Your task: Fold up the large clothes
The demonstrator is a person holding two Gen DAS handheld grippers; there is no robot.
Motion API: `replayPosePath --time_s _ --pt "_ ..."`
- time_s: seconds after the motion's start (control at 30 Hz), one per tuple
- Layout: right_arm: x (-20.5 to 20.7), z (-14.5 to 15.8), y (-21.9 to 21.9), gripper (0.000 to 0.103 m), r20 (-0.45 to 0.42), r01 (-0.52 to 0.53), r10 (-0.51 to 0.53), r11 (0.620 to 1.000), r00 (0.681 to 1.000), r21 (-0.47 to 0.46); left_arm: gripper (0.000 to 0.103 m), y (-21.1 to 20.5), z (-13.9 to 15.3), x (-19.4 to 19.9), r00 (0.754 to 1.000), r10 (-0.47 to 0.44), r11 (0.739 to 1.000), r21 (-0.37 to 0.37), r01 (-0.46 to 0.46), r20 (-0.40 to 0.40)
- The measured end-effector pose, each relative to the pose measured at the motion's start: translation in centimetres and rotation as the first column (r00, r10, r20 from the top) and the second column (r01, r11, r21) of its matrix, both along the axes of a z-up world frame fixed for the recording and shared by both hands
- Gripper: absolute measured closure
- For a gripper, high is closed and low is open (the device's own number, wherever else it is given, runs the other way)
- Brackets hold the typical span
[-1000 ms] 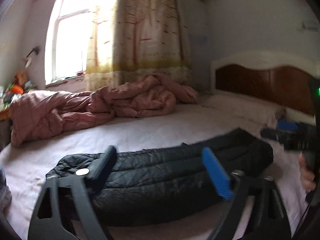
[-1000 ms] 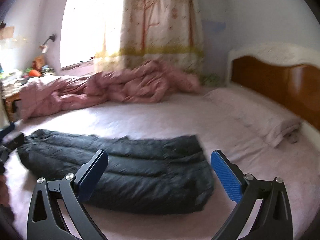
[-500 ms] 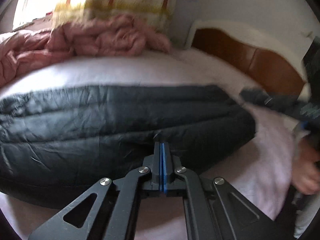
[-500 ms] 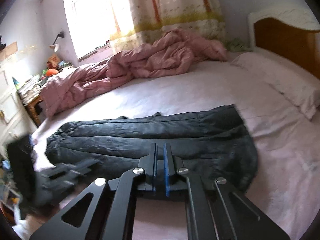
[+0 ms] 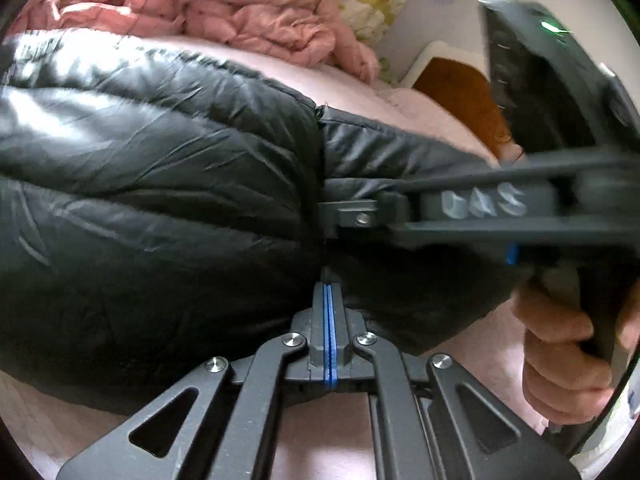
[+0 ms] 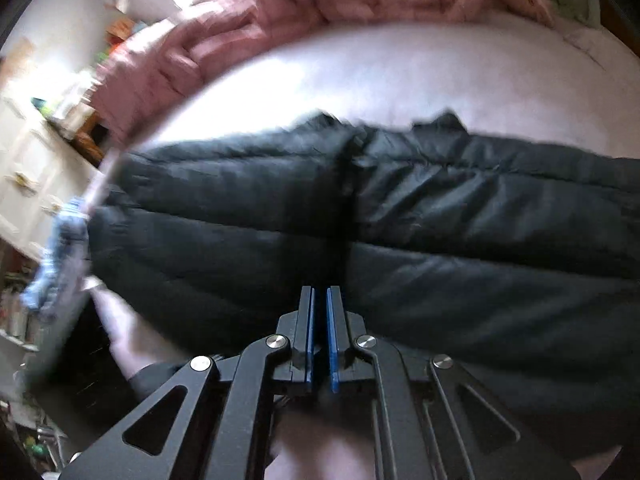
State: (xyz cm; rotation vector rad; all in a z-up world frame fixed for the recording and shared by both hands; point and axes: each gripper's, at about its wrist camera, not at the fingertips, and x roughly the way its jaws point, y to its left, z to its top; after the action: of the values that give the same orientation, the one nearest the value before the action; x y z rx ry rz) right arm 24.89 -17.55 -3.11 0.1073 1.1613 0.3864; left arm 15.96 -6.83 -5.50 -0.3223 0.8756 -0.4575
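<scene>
Lying lengthwise on the pale pink bed sheet (image 6: 400,68), the black puffer coat (image 5: 160,184) fills both views; left gripper (image 5: 329,292) and right gripper (image 6: 320,300) hover at its near edge, fingers closed, holding nothing.

Open sheet (image 6: 400,80) beyond jacket (image 6: 440,220); quilt (image 6: 320,0) farther back.
</scene>
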Motion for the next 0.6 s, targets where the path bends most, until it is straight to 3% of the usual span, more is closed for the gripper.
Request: replayPosePath --time_s 0.13,0.23,0.43,0.6 --pt "2.5 -1.9 0.2 0.099 -0.087 0.037 -0.036 0.999 0.996 0.019 0.1 0.1 -0.7 0.3 1.0 0.001 1.0 -0.015 -0.002 -0.024" --pt "4.4 -1.9 0.9 0.103 -0.054 0.067 -0.068 0.997 0.996 -0.028 0.1 0.2 -1.0 0.7 0.999 -0.005 1.0 -0.031 0.004 -0.037" --pt "9.7 -3.3 1.6 0.103 -0.112 0.138 -0.142 0.99 0.983 -0.042 0.1 0.0 -1.0 0.4 1.0 0.002 1.0 -0.011 -0.002 -0.017" --pt "11.1 -2.2 1.9 0.103 -0.053 0.137 -0.143 0.986 0.988 -0.092 0.1 0.0 -1.0 0.3 1.0 -0.002 1.0 -0.02 0.002 -0.01"
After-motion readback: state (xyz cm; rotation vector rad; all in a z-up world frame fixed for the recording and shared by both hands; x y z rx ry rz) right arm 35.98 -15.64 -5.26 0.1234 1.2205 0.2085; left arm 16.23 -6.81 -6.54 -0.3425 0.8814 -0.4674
